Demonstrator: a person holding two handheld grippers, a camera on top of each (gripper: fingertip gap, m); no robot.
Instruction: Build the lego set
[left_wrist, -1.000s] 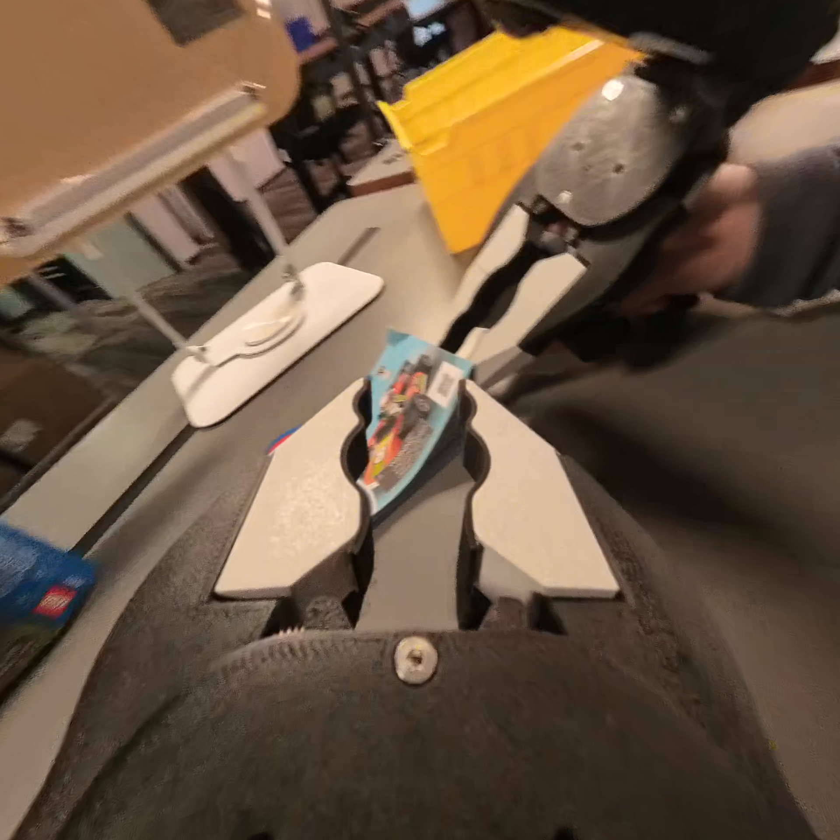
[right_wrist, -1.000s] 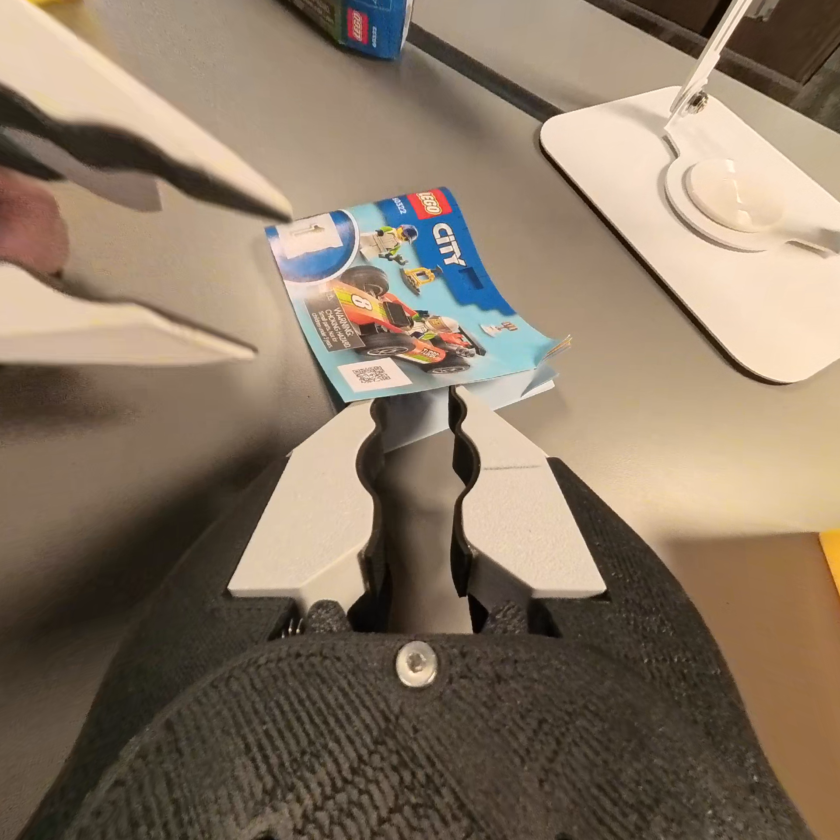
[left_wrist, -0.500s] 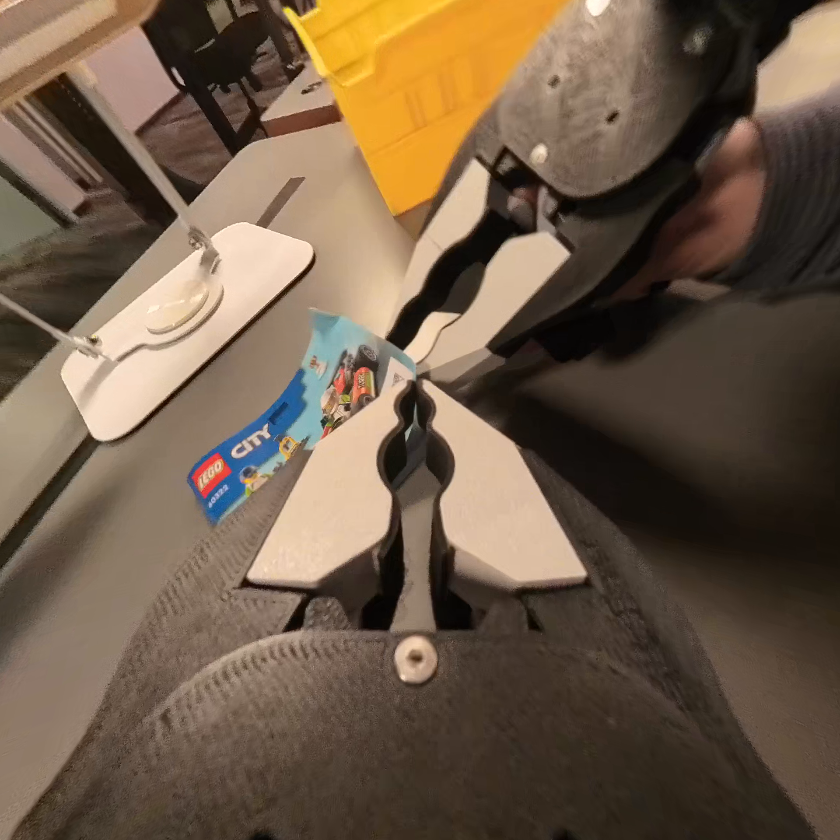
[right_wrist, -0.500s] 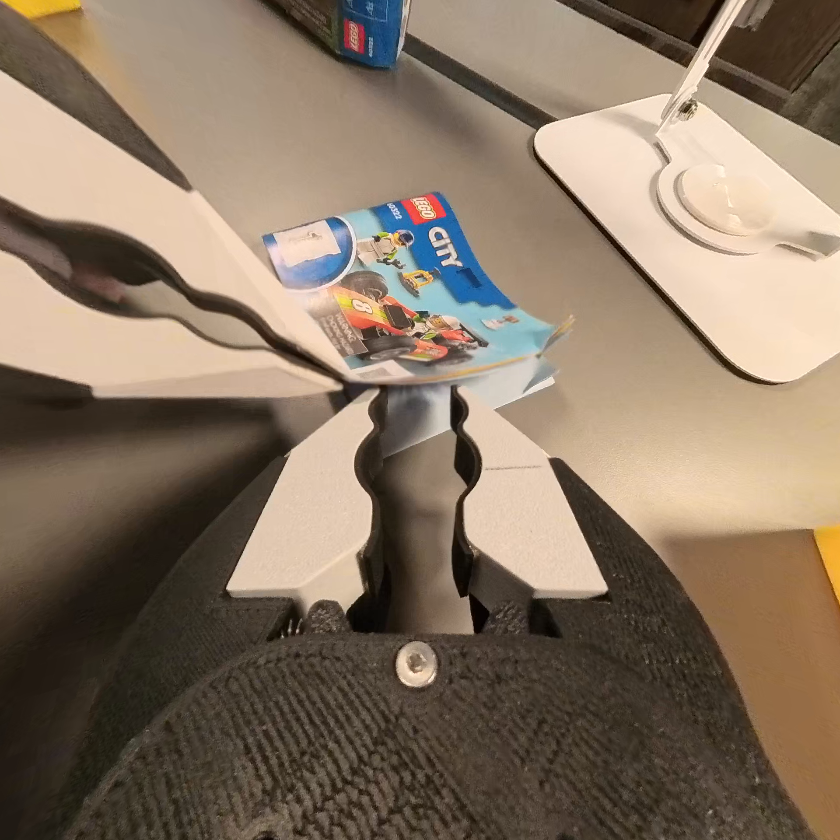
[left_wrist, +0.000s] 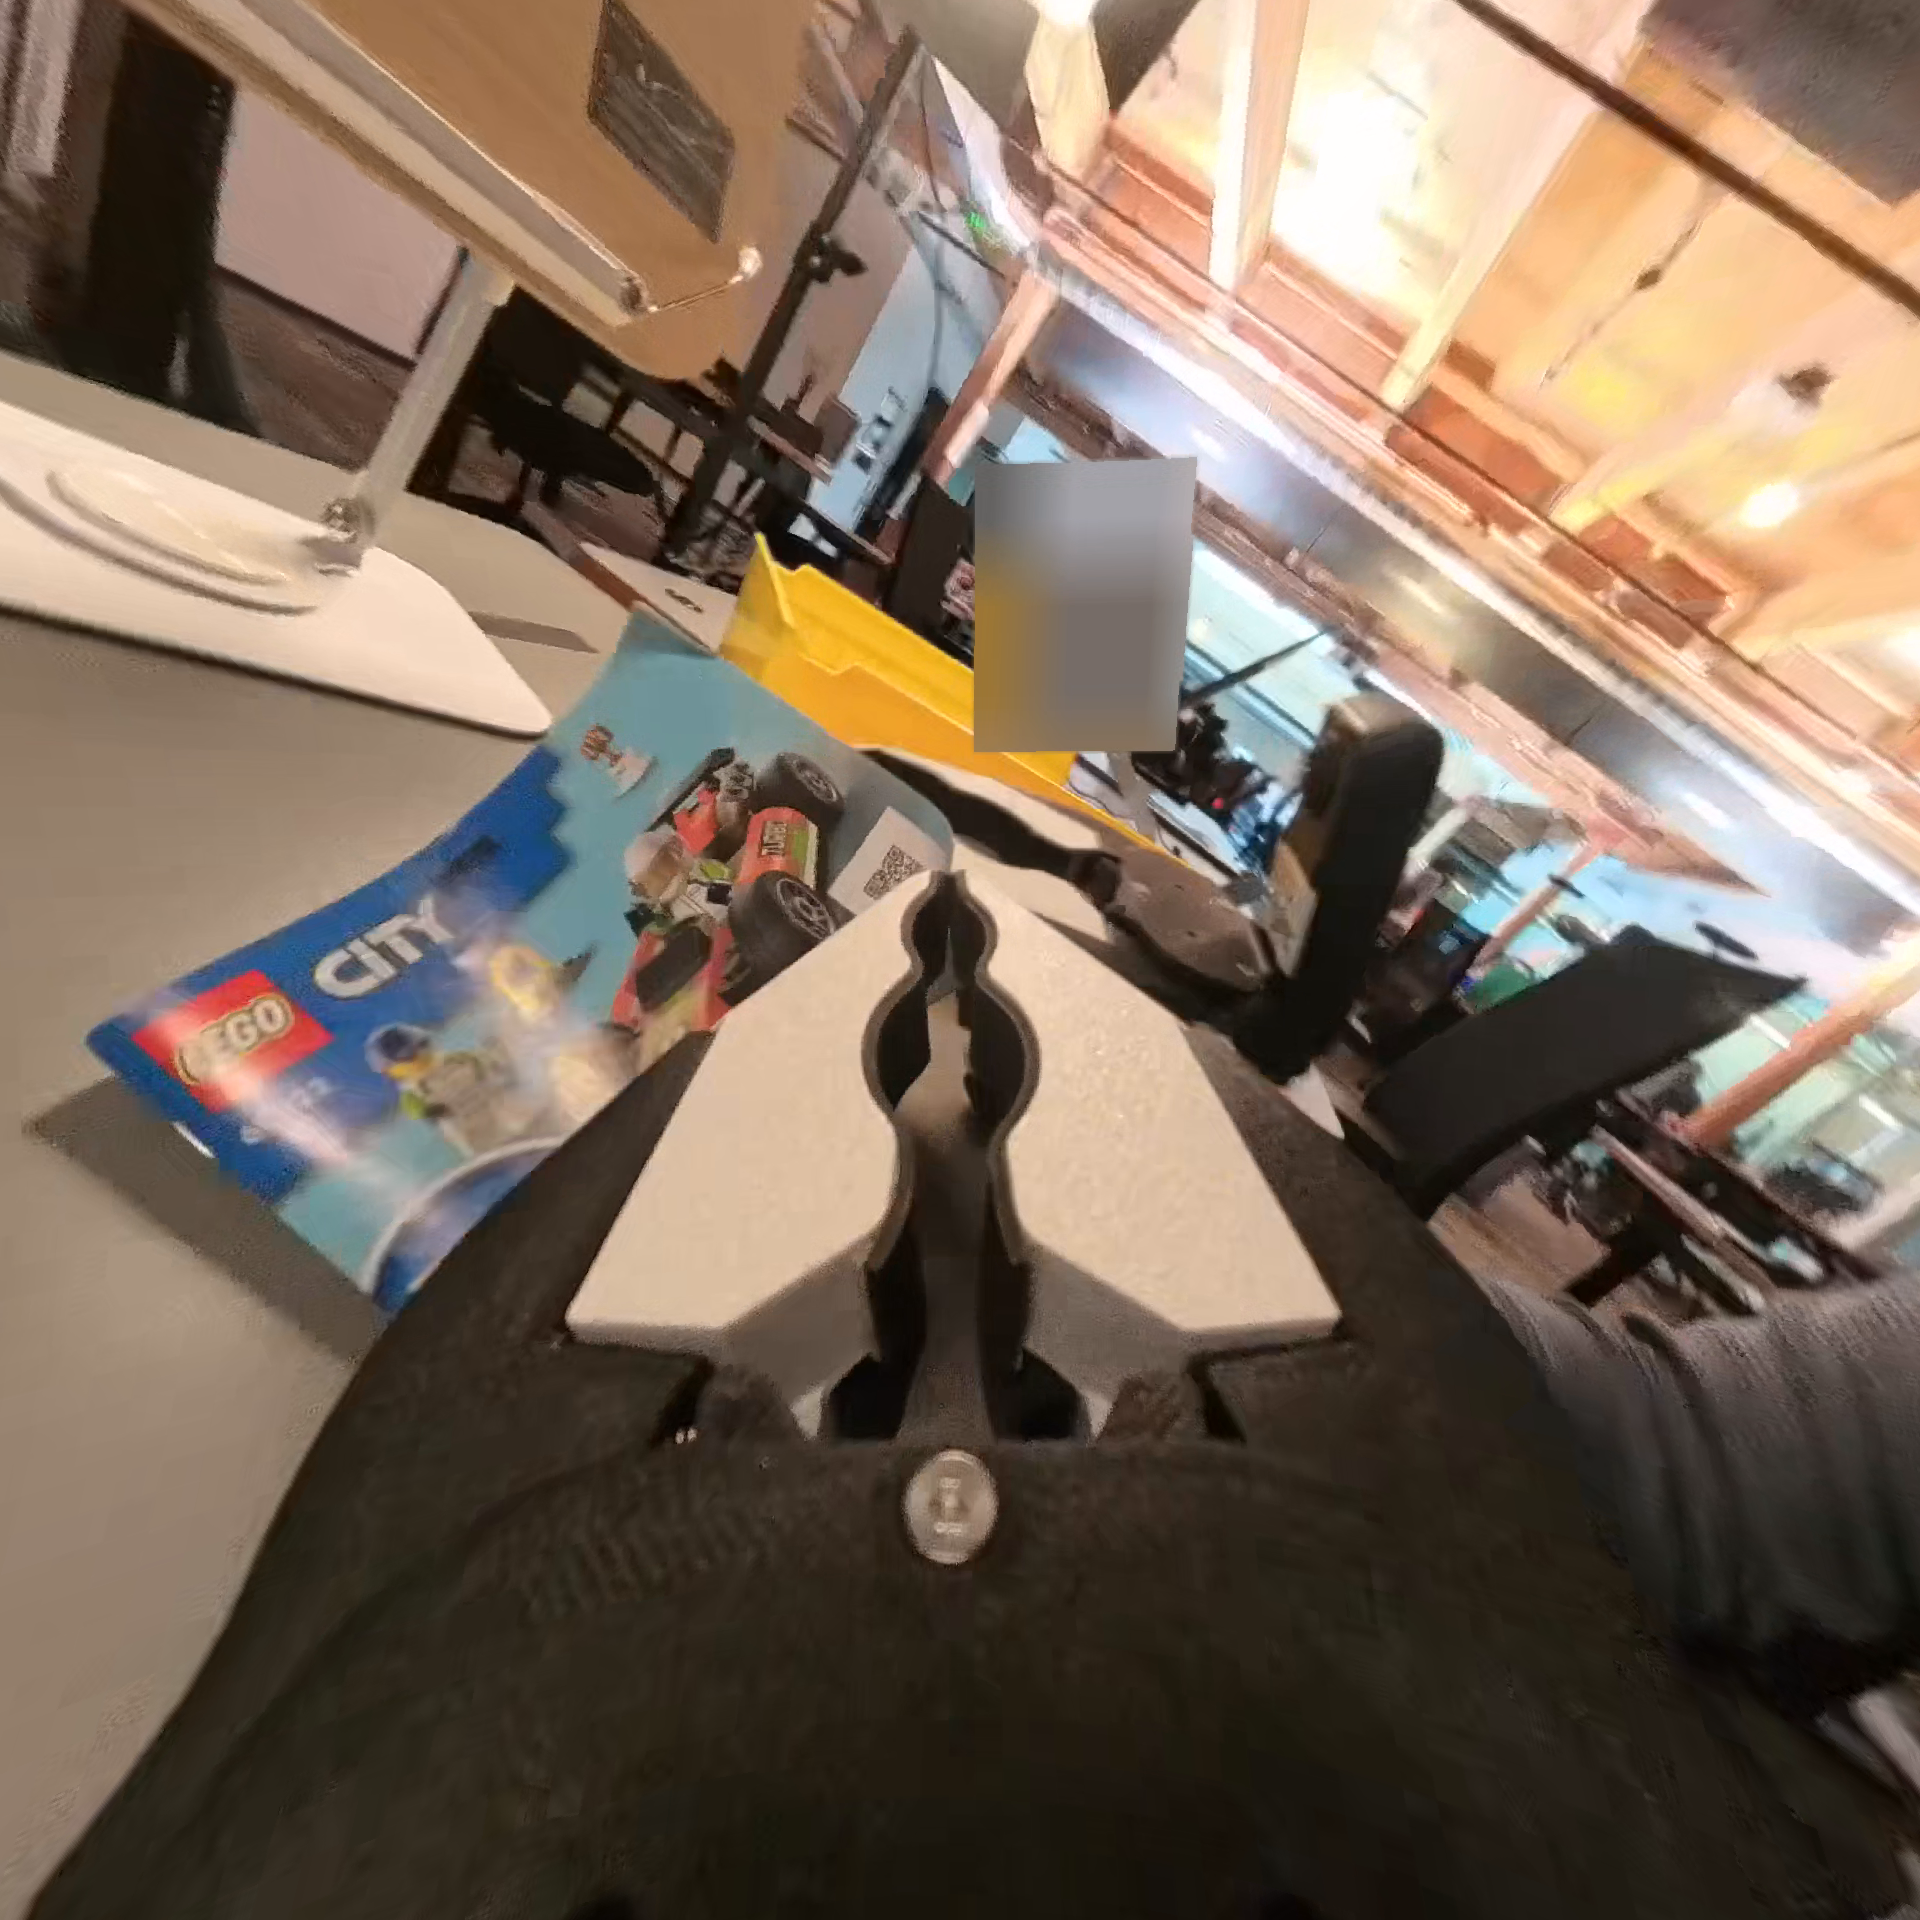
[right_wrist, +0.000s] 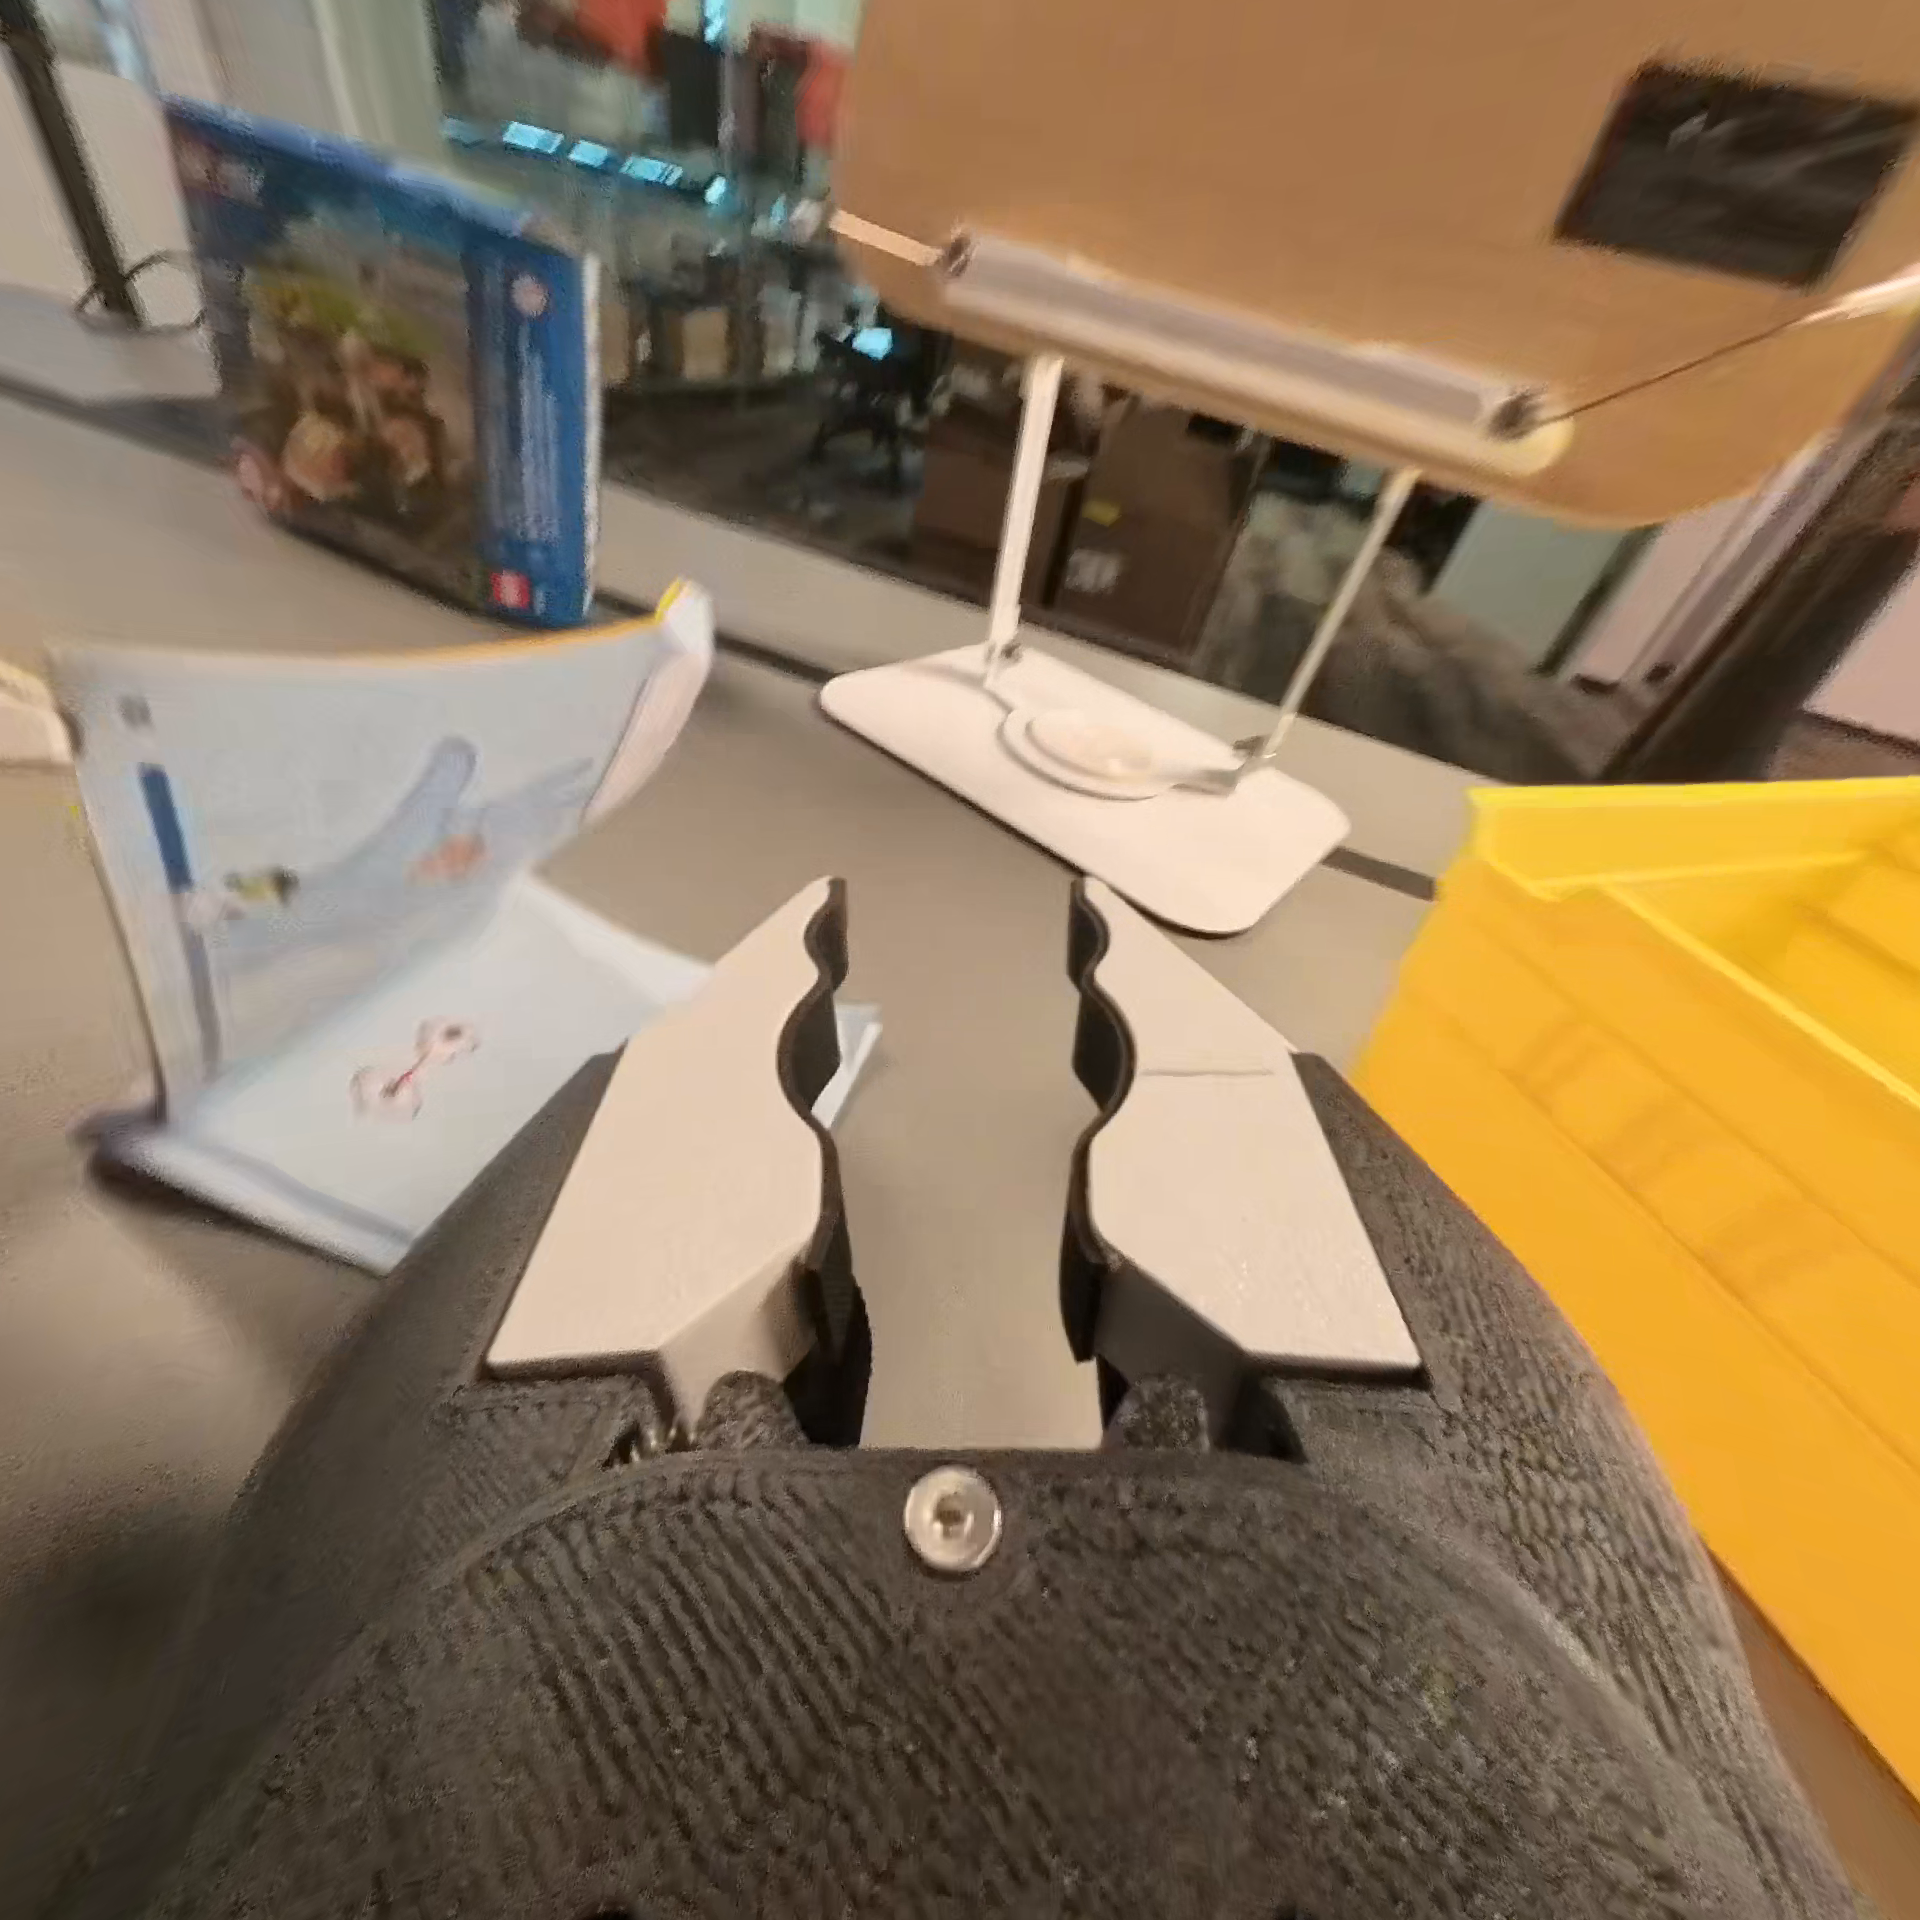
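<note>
Two grippers, one booklet: the cover lifted, the pages not yet laid flat.

Your left gripper (left_wrist: 948, 883) was closed to its tips on the near edge of the instruction booklet's (left_wrist: 520, 987) cover, holding that cover raised off the grey surface (left_wrist: 187, 831) while the other pages lay flat. Your right gripper (right_wrist: 951, 899) stood wide open and empty, with the booklet down to its left, the spine running roughly away from you. The left was plainly the nearer one; the right would likely have to swing left to press the pages down. Beyond stood the set's blue box (right_wrist: 416, 395), a white stand base (right_wrist: 1101, 790) and a yellow bin (right_wrist: 1683, 1039).
</note>
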